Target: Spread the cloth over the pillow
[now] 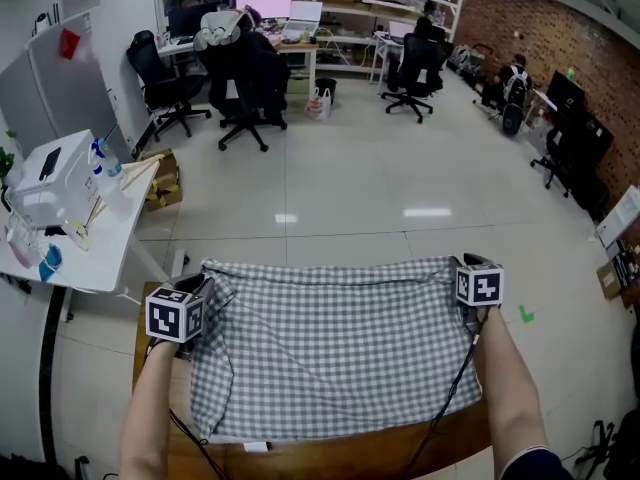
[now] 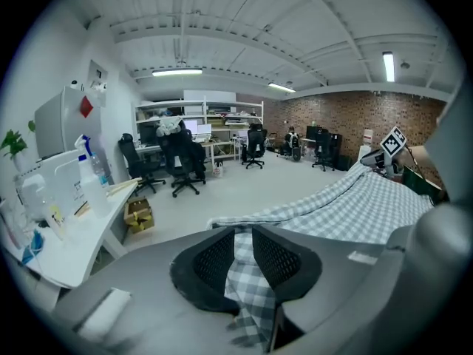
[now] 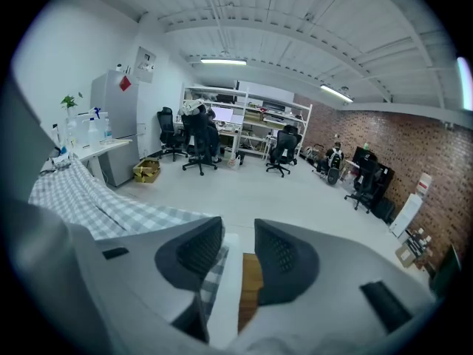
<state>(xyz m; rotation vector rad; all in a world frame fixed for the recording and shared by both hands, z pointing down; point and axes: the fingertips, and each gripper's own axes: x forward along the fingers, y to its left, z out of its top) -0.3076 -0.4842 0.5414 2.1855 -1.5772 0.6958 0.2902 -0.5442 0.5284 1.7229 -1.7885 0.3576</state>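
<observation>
A grey-and-white checked cloth (image 1: 330, 348) lies spread over the pillow on a wooden table (image 1: 330, 460). The pillow is almost wholly hidden beneath it. My left gripper (image 1: 205, 286) is at the cloth's far left corner. In the left gripper view it (image 2: 242, 254) is shut on a bunched fold of the cloth (image 2: 247, 287), which runs up between the pads. My right gripper (image 1: 470, 263) is at the far right corner. In the right gripper view its jaws (image 3: 238, 246) stand apart, with the pillow's white edge (image 3: 228, 291) and bare wood (image 3: 251, 279) showing in the gap and the cloth (image 3: 74, 191) off to the left.
A white side table (image 1: 100, 258) at the left carries a white appliance (image 1: 55, 178) and spray bottles. A cardboard box (image 1: 165, 180) sits on the floor beside it. Black office chairs (image 1: 240, 78) and desks stand at the far end of the tiled floor.
</observation>
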